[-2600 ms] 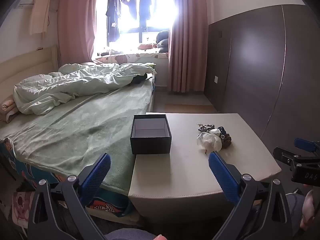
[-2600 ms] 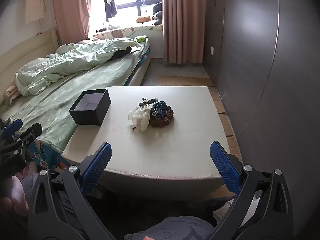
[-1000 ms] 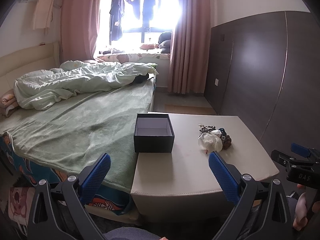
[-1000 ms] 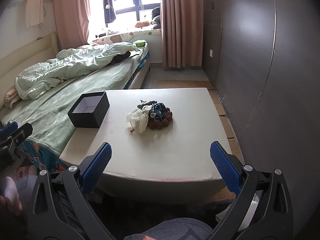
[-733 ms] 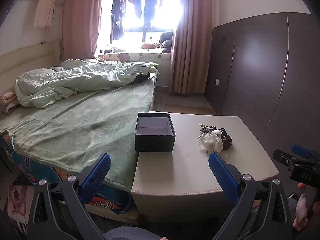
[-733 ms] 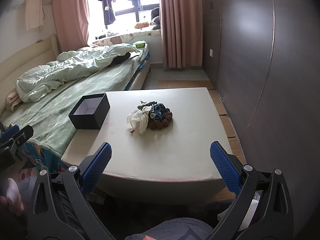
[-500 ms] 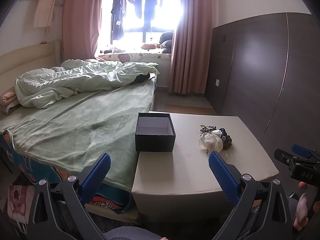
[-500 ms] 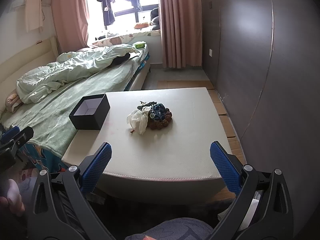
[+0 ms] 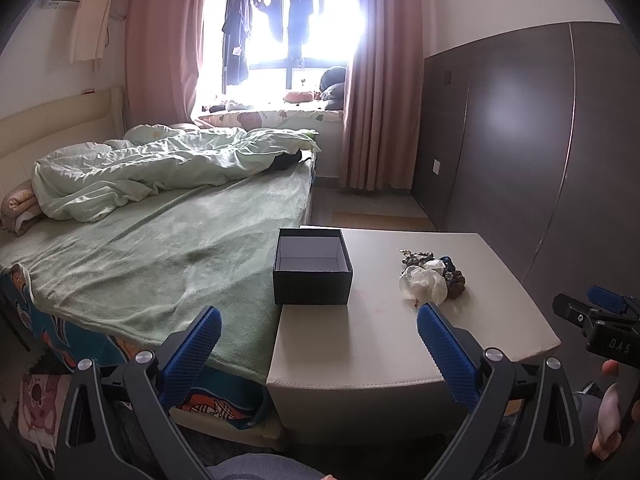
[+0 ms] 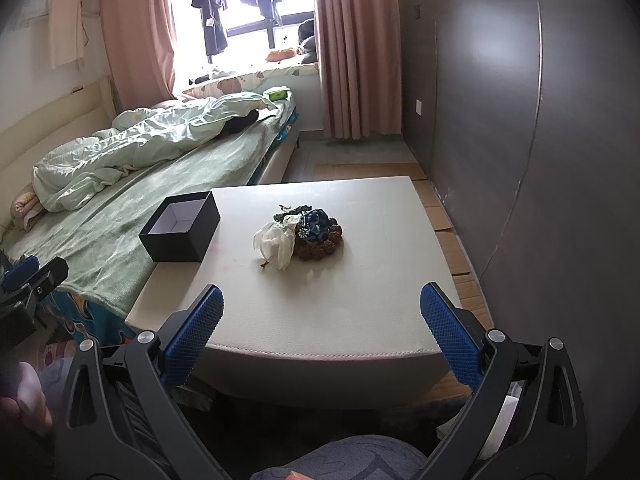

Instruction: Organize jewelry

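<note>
A heap of jewelry [image 10: 310,234] lies near the middle of a cream table [image 10: 360,300]: brown beads, a blue flower piece, dark metal bits and a white fabric flower [image 9: 425,283]. An open black box [image 9: 312,266] with a white inside stands at the table's left edge; the same box [image 10: 180,227] looks empty. My left gripper [image 9: 318,320] hangs open in front of the table's near left corner, holding nothing. My right gripper [image 10: 322,304] is open too, just short of the near edge, well back from the heap.
A bed [image 9: 140,248] with a green sheet and rumpled duvet butts against the table's left side. A dark wardrobe wall [image 10: 520,120] runs along the right, with a strip of floor [image 10: 452,248] between. Pink curtains and a bright window stand behind. A hand shows at each view's lower edge.
Both views have shifted slightly: the cameras rose and eased back a little, so the table and box sit a touch farther. Box and jewelry have not moved. Both grippers stay open.
</note>
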Motion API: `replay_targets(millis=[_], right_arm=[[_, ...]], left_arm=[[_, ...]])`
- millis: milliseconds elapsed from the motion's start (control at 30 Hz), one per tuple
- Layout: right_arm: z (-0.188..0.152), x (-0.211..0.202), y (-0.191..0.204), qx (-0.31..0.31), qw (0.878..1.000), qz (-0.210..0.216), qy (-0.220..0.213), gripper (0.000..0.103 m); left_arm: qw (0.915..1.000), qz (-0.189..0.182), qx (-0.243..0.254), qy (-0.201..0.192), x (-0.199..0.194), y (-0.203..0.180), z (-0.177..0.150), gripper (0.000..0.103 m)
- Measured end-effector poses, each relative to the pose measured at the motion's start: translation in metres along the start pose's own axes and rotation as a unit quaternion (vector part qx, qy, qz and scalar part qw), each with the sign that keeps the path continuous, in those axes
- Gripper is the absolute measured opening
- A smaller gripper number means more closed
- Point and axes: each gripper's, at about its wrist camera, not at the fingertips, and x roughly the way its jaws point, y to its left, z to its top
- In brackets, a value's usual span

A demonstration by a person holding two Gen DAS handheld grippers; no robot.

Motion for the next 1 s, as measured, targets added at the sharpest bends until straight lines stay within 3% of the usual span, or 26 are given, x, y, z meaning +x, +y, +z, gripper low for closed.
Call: replay_targets(millis=[567,767,1000], right_arm=[[0.001,-0.001,-0.003,0.000,1.000,-0.004,0.000,0.098],[0.007,0.007,-0.009,0.004,1.000,-0.005,0.019,0.098],[0.034,0.018,-0.036,0.058,0.997,0.022,0.037,0.098]], left_arm=[[1.0000,0.005,-0.004,-0.004,-0.003,0.005,-0.002,0.095],[0.9998,0.011,0.010,0.016,0.014,0.008,0.008,0.095],[0.9988,-0.045,0.005,0.020,0.025,-0.001,0.029,0.095]])
